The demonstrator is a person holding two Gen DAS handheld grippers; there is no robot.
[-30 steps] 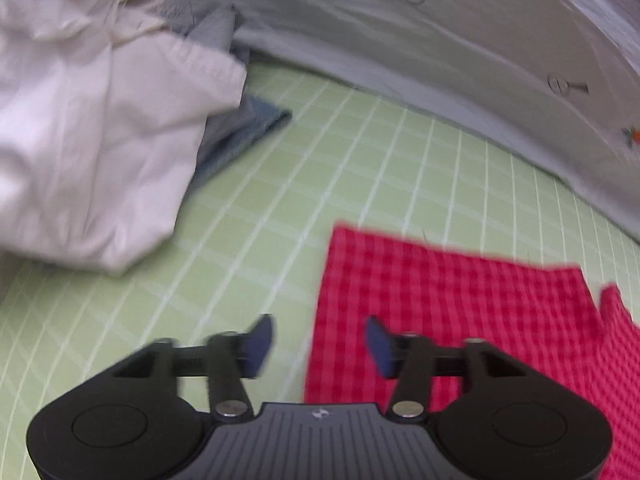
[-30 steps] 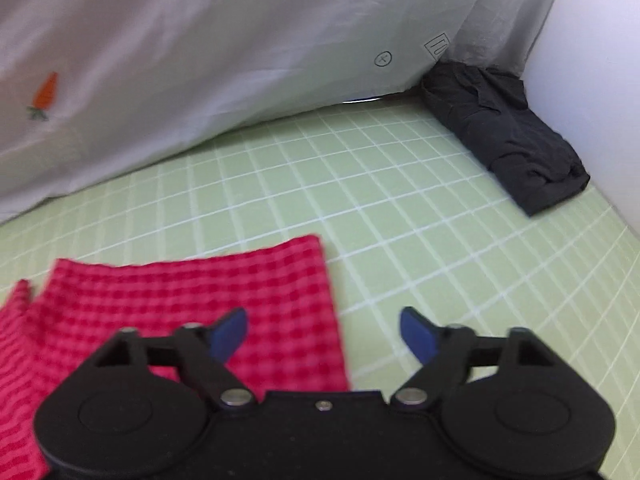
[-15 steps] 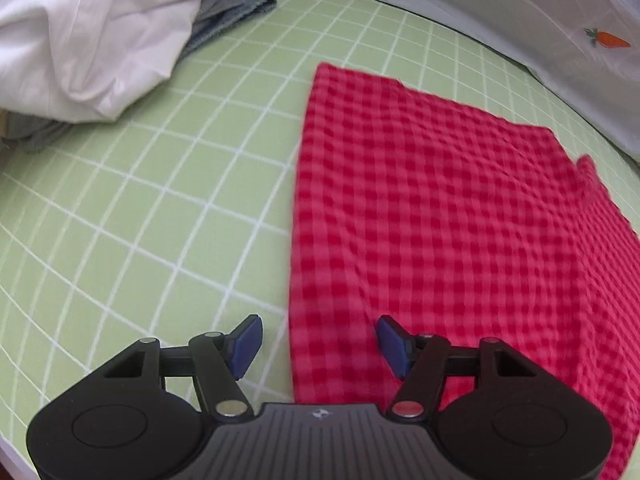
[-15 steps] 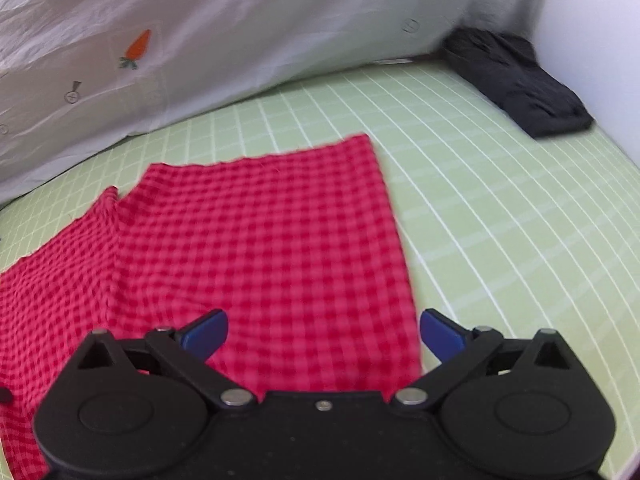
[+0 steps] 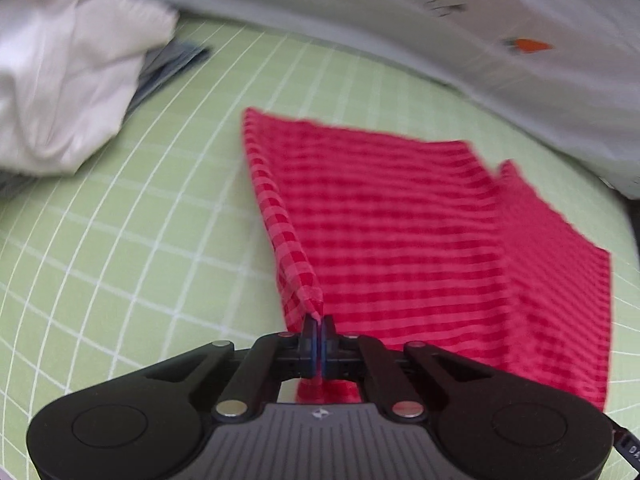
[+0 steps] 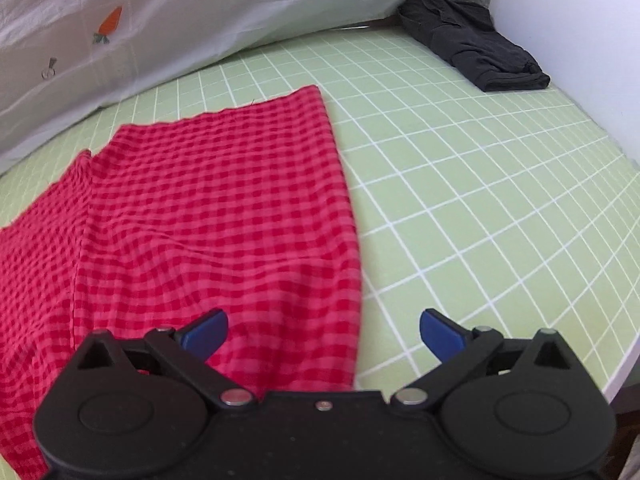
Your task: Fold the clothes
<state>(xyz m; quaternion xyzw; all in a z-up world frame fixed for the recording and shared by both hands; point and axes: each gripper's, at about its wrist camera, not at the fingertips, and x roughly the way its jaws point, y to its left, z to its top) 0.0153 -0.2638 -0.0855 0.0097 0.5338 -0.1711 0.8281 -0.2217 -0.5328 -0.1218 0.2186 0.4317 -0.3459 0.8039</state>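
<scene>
A red checked cloth (image 5: 420, 232) lies spread on the green gridded mat (image 5: 140, 240). My left gripper (image 5: 319, 322) is shut on the cloth's near left corner and lifts that edge slightly off the mat. In the right wrist view the same red checked cloth (image 6: 208, 208) lies flat, and my right gripper (image 6: 324, 330) is open over its near right edge, one finger above the cloth and the other above bare mat (image 6: 480, 184).
A heap of white and grey-blue clothes (image 5: 68, 80) lies at the far left. A folded black garment (image 6: 476, 40) lies at the far right corner. A pale sheet with a carrot print (image 6: 200, 12) hangs behind. The table's front edge (image 6: 624, 372) is at the right.
My left gripper has shut on the cloth's near left corner and raised it. My right gripper has stayed open and come a little closer over the cloth's right edge.
</scene>
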